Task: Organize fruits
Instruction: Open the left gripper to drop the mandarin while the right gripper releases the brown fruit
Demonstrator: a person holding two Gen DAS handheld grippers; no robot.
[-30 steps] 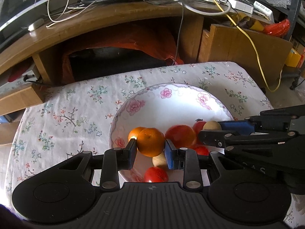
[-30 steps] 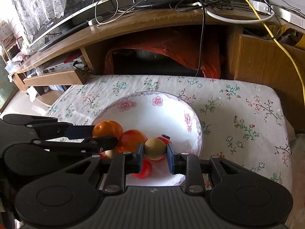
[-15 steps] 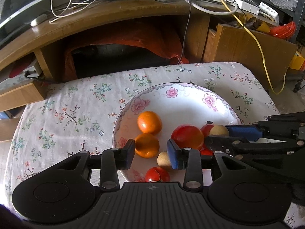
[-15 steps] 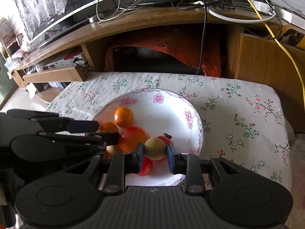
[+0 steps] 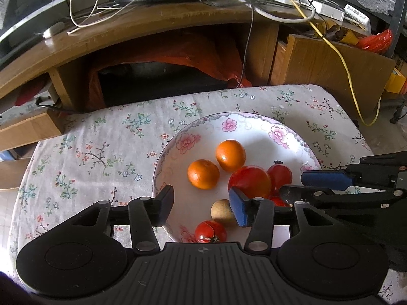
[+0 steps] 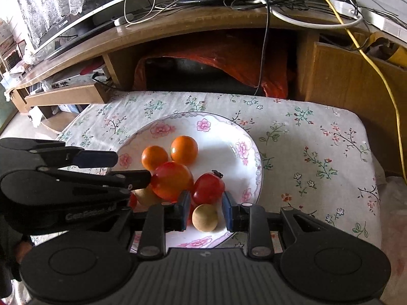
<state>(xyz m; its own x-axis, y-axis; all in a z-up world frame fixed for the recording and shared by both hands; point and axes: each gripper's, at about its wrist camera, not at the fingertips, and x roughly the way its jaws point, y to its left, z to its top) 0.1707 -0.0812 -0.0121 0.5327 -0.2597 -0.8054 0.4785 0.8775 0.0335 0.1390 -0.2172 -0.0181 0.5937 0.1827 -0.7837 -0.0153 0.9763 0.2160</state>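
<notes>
Item: floral plate (image 6: 255, 162) on a flowered tablecloth (image 6: 313, 152), holding all the fruit in view

Contents: two oranges (image 6: 183, 150) side by side at the far left of the pile; a large red-orange fruit (image 6: 172, 181) in the middle, touching a red fruit (image 6: 208, 188) on its right; a small tan round fruit (image 6: 205, 218) at the near rim

Right gripper (image 6: 205, 214): jaws parted, one on each side of the tan fruit with a gap showing at either pad (not clamped, as far as can be judged); the fruit sits directly between the fingers, so no sideways shift is needed

Left gripper (image 5: 201, 204): open and empty, over the near left part of the plate; a second tan fruit (image 5: 221, 209) and a small red tomato-like fruit (image 5: 210, 231) lie just beside its right finger

Nearer tool for the tan fruit: right
</notes>
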